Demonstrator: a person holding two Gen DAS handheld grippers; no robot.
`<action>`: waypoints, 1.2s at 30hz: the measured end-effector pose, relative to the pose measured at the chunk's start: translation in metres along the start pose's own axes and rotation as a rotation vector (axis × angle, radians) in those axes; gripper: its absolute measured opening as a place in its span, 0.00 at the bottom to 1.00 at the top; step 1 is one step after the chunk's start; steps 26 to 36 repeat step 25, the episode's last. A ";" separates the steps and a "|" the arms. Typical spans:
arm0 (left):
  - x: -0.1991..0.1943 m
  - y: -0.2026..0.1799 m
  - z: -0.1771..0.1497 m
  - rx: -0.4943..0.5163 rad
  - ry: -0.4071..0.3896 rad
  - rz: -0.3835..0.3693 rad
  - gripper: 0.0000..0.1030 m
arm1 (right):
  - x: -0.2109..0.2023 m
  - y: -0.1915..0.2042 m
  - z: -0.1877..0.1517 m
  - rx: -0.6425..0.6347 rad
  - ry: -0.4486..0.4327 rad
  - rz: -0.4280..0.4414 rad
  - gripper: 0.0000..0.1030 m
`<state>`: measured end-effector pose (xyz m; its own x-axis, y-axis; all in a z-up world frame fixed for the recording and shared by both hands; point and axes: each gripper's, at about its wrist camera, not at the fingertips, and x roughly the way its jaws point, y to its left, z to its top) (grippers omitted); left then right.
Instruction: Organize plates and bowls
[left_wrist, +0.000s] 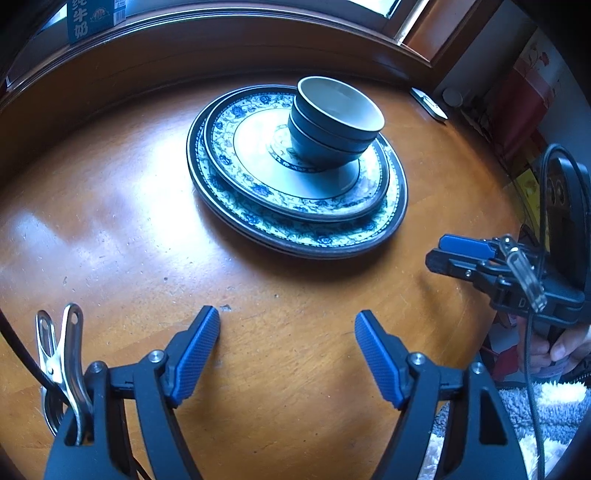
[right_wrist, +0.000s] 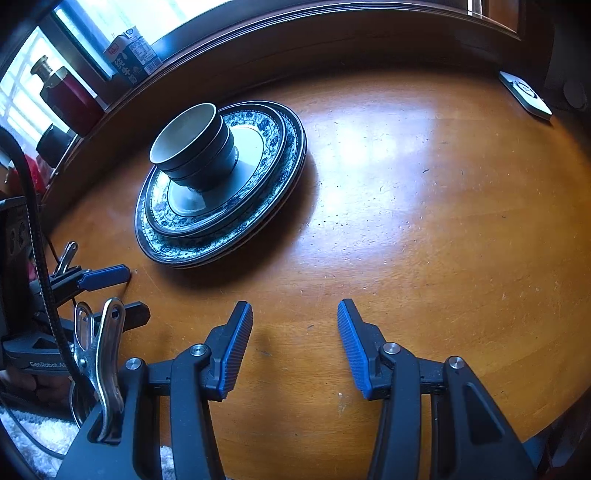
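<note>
On the table (left_wrist: 110, 240), nested bowls (left_wrist: 334, 123) sit on stacked plates (left_wrist: 295, 206) ahead of me, nearer my left gripper (left_wrist: 287, 332); right gripper (right_wrist: 295, 332) too has empty, parted jaws.

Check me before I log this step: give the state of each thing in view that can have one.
Bowls: nested upright, stacked on the plates.
Plates: stacked flat on the table, smaller on top.
Left gripper: open, empty.
Right gripper: open, empty.
Milk carton: upright on the sill.
</note>
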<state>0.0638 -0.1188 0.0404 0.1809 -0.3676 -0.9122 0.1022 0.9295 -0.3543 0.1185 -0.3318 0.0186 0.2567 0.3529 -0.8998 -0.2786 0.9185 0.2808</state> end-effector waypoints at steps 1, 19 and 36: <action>0.000 0.000 0.000 -0.002 0.000 -0.002 0.77 | 0.000 0.001 -0.001 0.001 -0.001 -0.001 0.48; -0.003 0.003 -0.003 -0.022 -0.008 -0.011 0.80 | -0.003 -0.002 -0.006 0.000 -0.001 0.022 0.48; -0.003 0.002 -0.003 -0.020 -0.009 -0.015 0.80 | -0.004 0.000 -0.009 0.006 -0.005 0.019 0.48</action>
